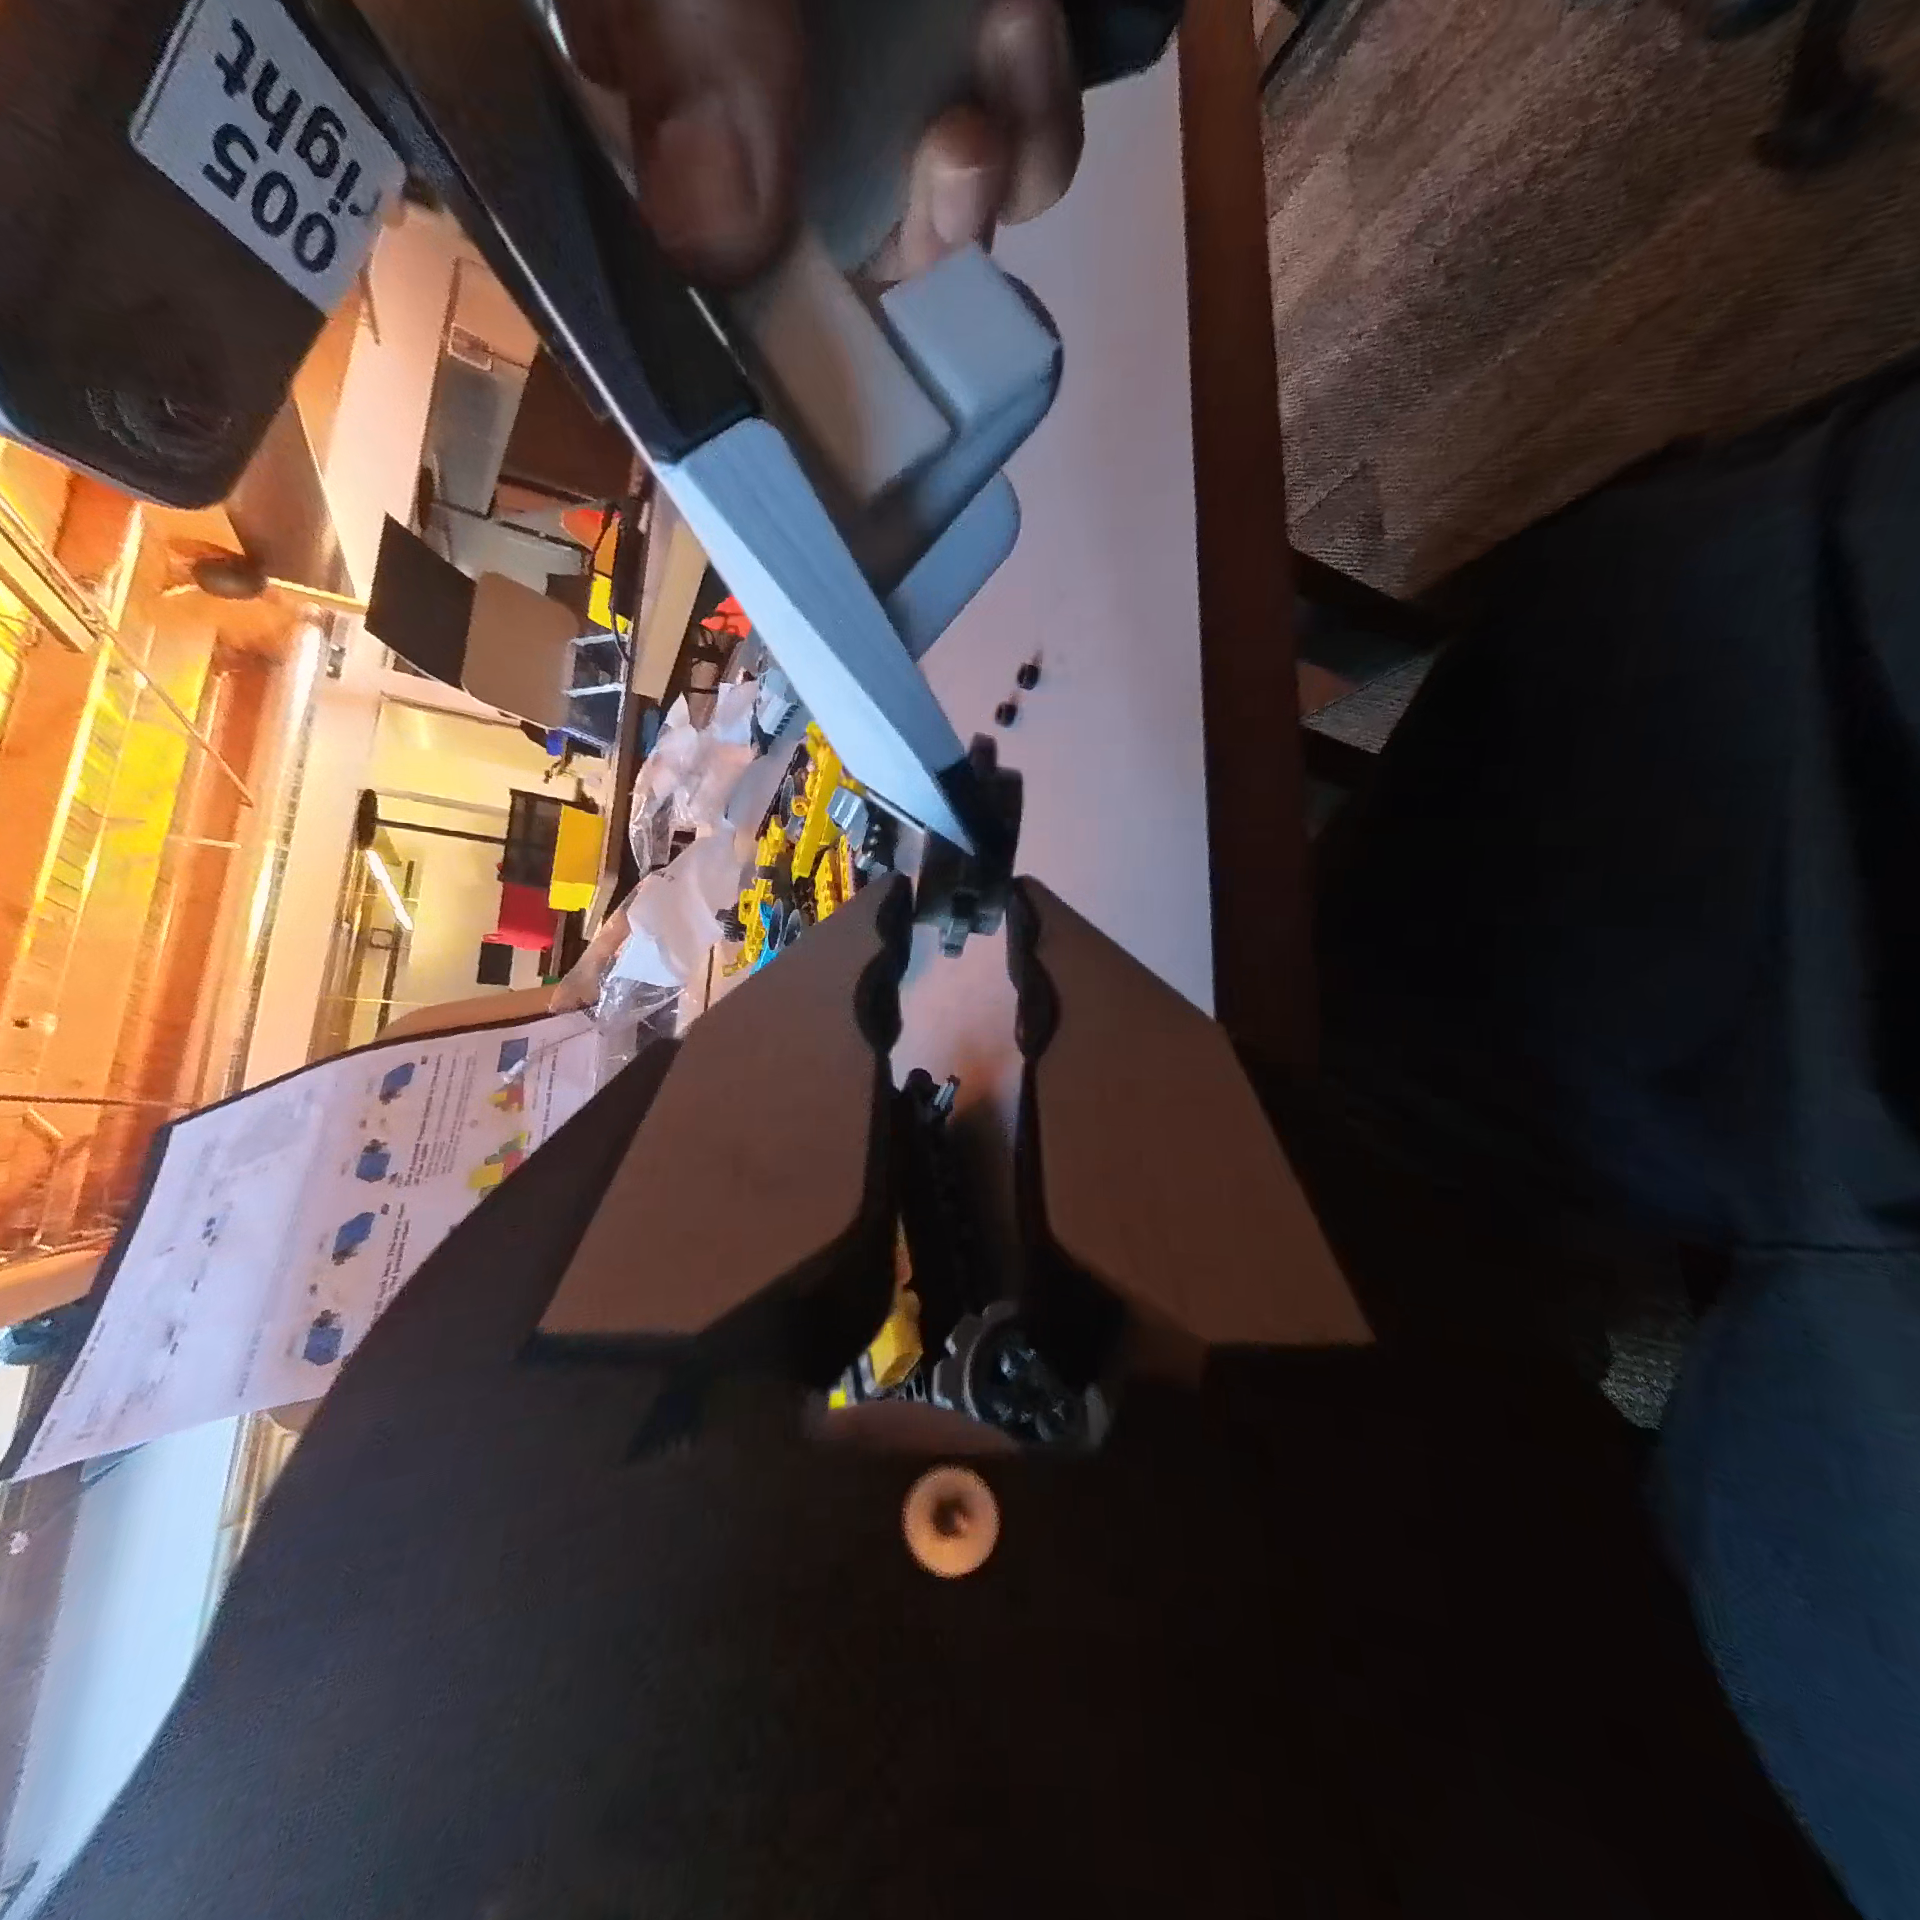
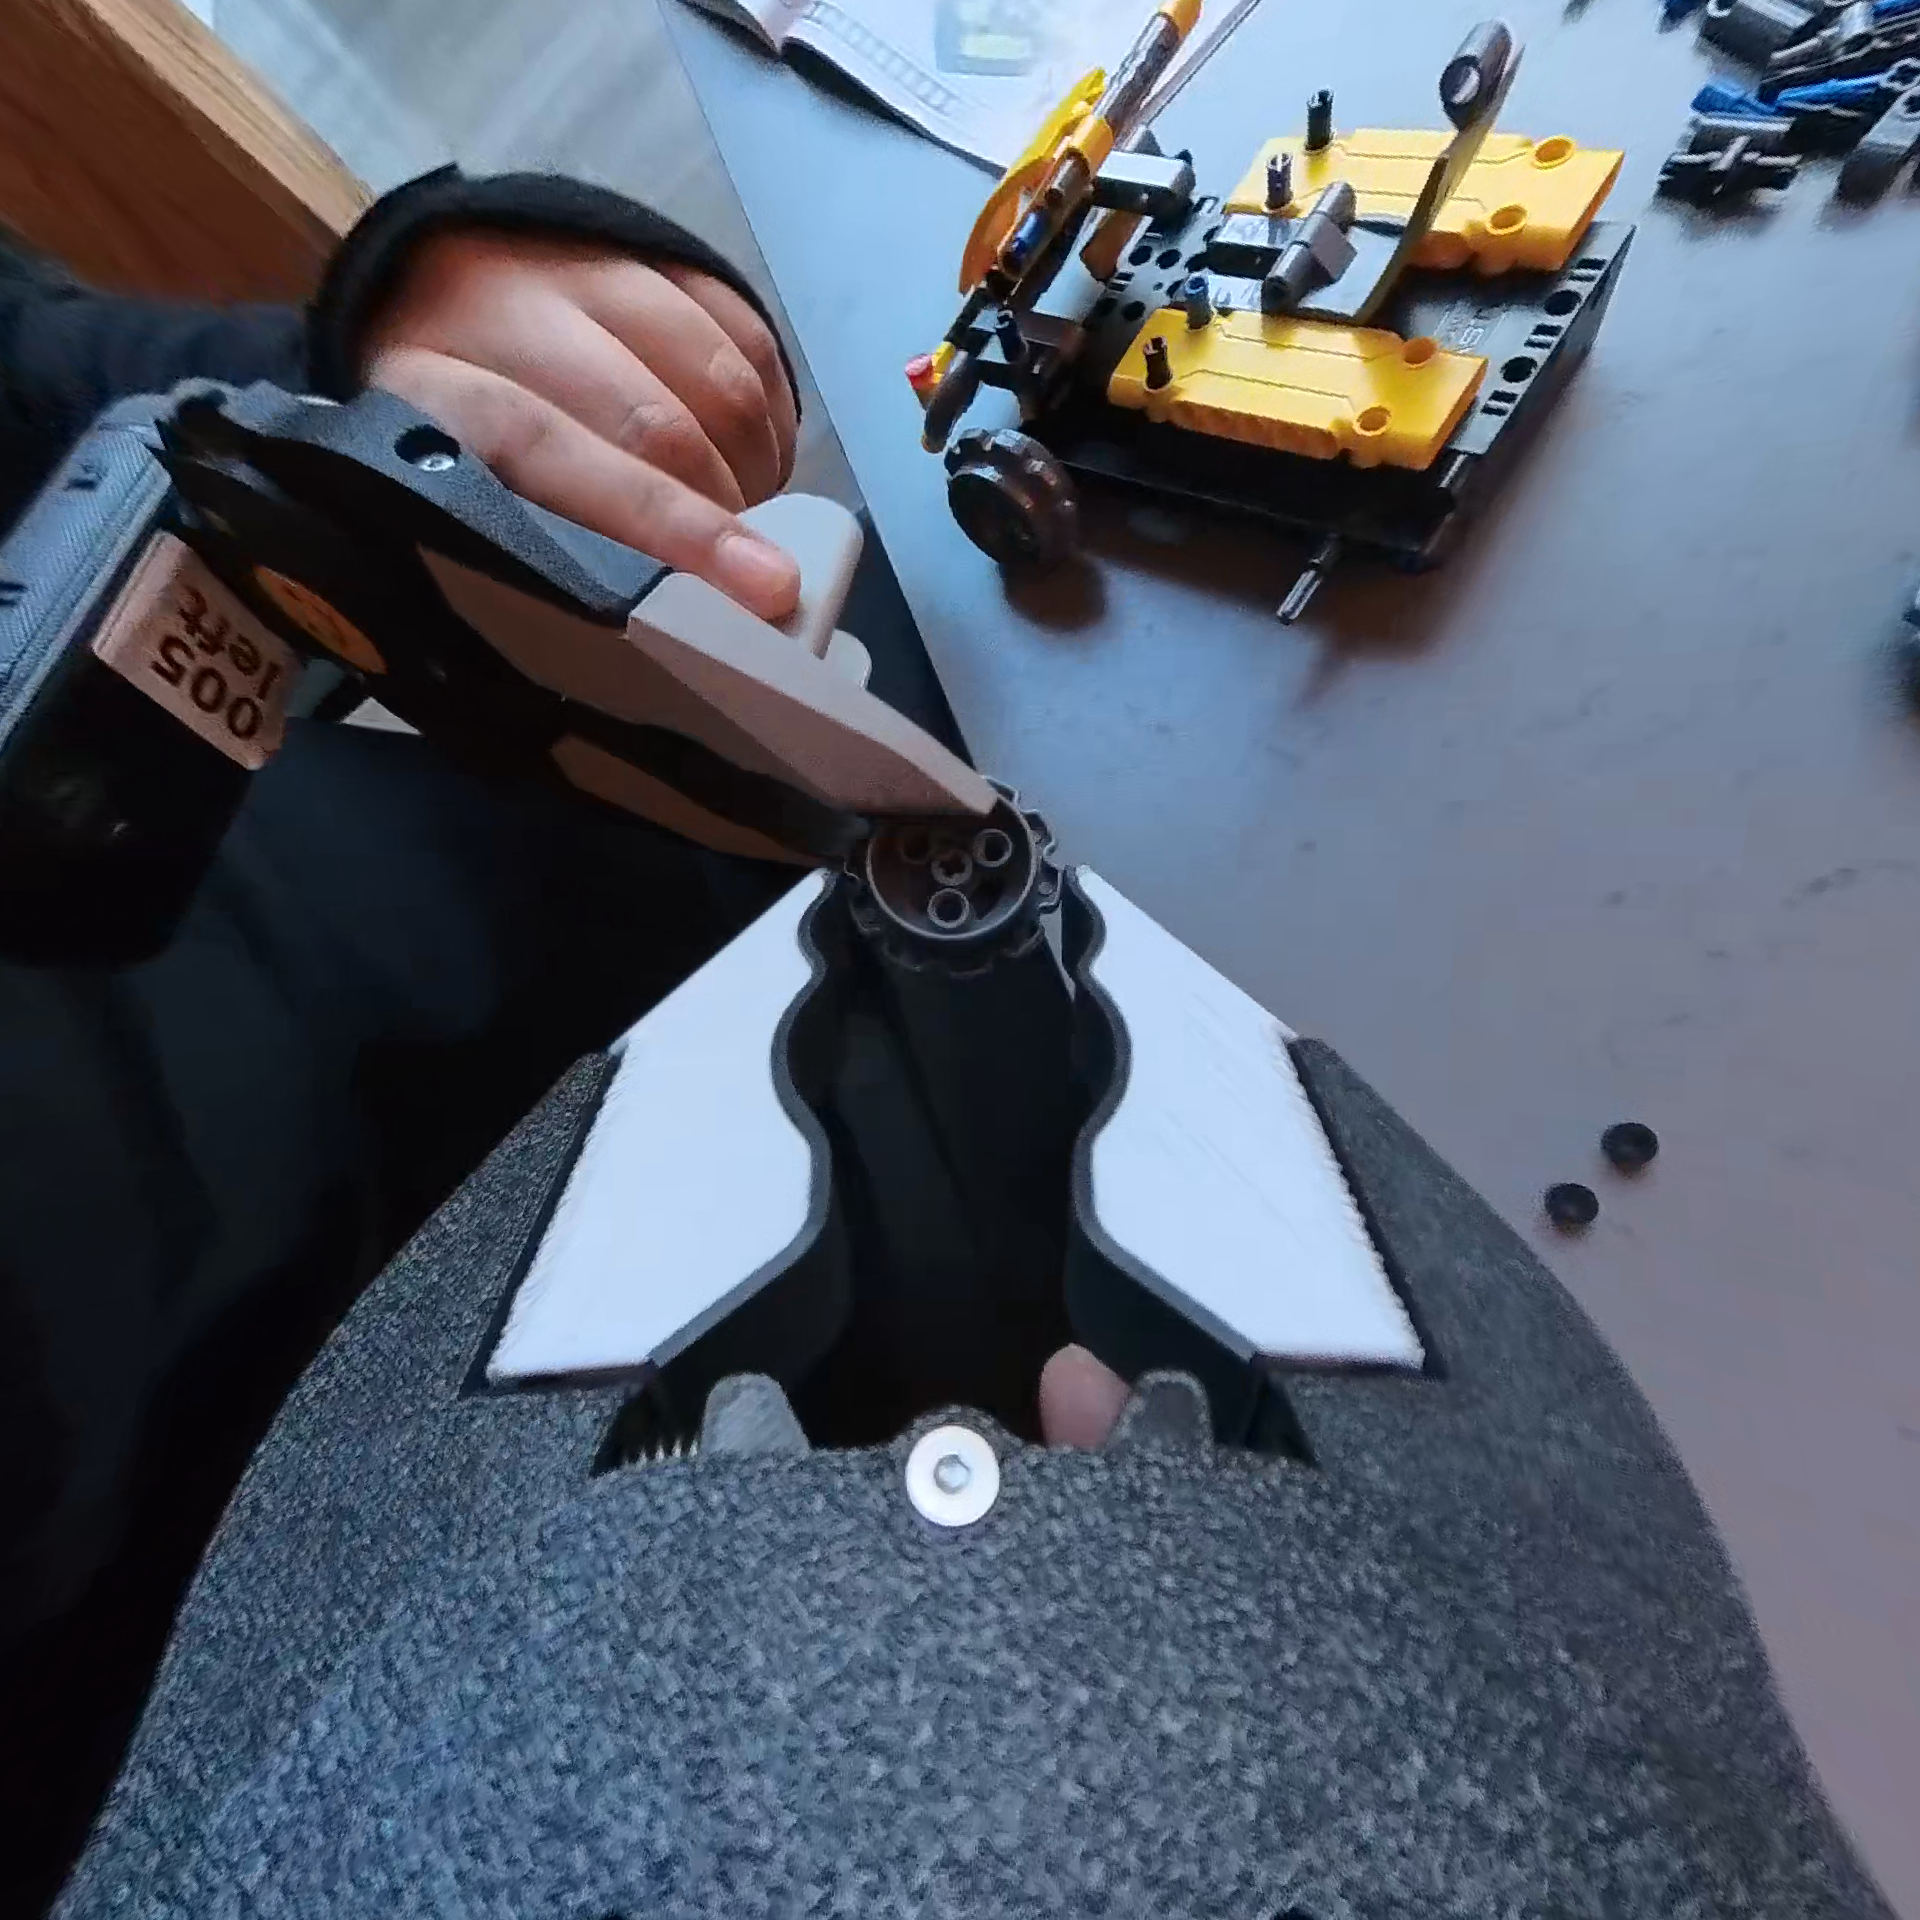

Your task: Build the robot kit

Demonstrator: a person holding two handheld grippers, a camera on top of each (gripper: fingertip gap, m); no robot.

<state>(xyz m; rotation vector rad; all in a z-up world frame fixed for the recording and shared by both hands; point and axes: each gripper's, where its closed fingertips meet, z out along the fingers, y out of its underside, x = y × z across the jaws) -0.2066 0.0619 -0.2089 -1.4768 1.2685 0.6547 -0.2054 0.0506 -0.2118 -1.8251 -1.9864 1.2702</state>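
Observation:
A small black toothed wheel [image 2: 948,891] with a dark hub is held in the air off the table's near edge. My right gripper [image 2: 951,883] has its tips on either side of the wheel and is shut on it. My left gripper [image 2: 904,821] comes in from the left, held by a hand [image 2: 582,416], and pinches the wheel's upper left rim. In the left wrist view, my left gripper [image 1: 961,899] closes on the wheel's grey part [image 1: 958,906]. My right gripper [image 1: 961,831] meets it from above.
A yellow and black model chassis [image 2: 1299,343] with one wheel [image 2: 1013,509] stands on the dark table [image 2: 1455,831]. Two small black rings [image 2: 1600,1174] lie to the right. Loose parts [image 2: 1787,94] and a booklet [image 1: 312,1226] lie farther off. The tips of both grippers are at nearly the same place.

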